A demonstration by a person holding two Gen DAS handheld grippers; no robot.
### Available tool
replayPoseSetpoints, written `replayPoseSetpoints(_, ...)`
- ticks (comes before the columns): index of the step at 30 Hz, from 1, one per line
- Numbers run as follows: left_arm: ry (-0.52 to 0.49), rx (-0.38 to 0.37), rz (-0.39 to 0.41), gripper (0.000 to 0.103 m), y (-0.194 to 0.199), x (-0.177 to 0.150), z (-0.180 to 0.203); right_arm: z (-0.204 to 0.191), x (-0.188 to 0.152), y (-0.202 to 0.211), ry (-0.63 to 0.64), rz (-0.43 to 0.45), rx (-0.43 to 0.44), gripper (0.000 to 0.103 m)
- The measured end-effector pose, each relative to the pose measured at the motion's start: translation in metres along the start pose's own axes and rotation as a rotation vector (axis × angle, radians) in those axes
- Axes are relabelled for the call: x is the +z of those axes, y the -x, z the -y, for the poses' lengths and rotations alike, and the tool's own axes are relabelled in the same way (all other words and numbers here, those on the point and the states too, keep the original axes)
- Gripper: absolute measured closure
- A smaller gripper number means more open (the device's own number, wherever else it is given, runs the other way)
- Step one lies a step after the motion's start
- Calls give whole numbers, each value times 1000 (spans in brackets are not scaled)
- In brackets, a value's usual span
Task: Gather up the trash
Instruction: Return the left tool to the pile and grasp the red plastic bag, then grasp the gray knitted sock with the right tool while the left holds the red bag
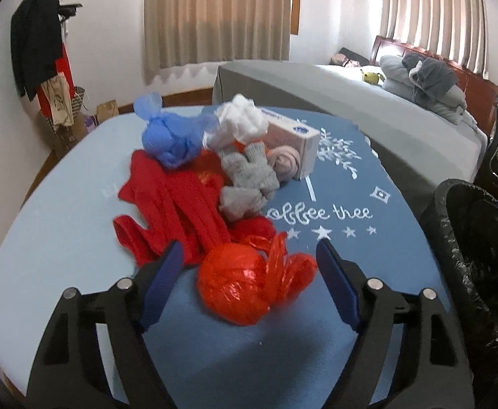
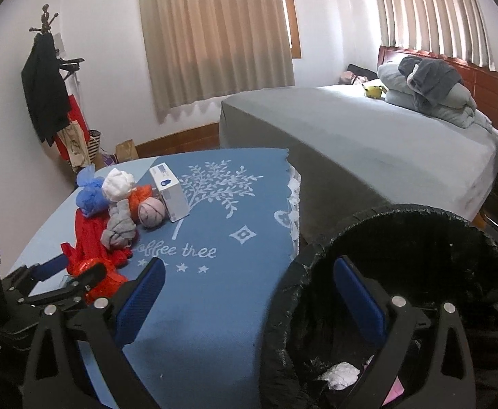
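A crumpled red plastic bag lies on the blue tablecloth, between the open fingers of my left gripper, untouched. Behind it lie a red cloth, a grey knotted sock, a blue knotted bag, a white wad, a pink ball and a white box. My right gripper is open and empty over the rim of a black-lined bin, with a white wad inside. The left gripper also shows in the right wrist view around the red bag.
A grey bed with folded bedding stands behind the table. A coat rack with clothes and bags stands at the left wall. The bin sits at the table's right edge.
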State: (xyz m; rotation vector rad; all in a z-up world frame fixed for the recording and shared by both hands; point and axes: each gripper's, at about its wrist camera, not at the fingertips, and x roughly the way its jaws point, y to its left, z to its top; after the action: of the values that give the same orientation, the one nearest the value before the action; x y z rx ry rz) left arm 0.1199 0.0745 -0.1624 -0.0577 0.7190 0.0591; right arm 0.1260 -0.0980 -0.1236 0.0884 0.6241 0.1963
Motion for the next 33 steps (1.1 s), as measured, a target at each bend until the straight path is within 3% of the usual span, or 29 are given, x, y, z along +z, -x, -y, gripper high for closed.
replayPoseSetpoints(5,0,-3,-30,49,-6,-6,1,-1,0,-1,6,-3,1,6)
replayPoseSetpoints(7,5,-11,-32,64,-5,-5,0,-2,0,-2,10,-6,3,6)
replayPoseSetpoints(10,15,-22,-20,72,-2,-2,-2,-4,0,-2,14,-5,4,6)
replayPoseSetpoints(20,28,-36,77,77,26,18,-9,-10,6,-3,25,8,16,6)
replayPoseSetpoints(33,74,88,136,77,31,39,-63,-64,24,-40,64,8,95,7)
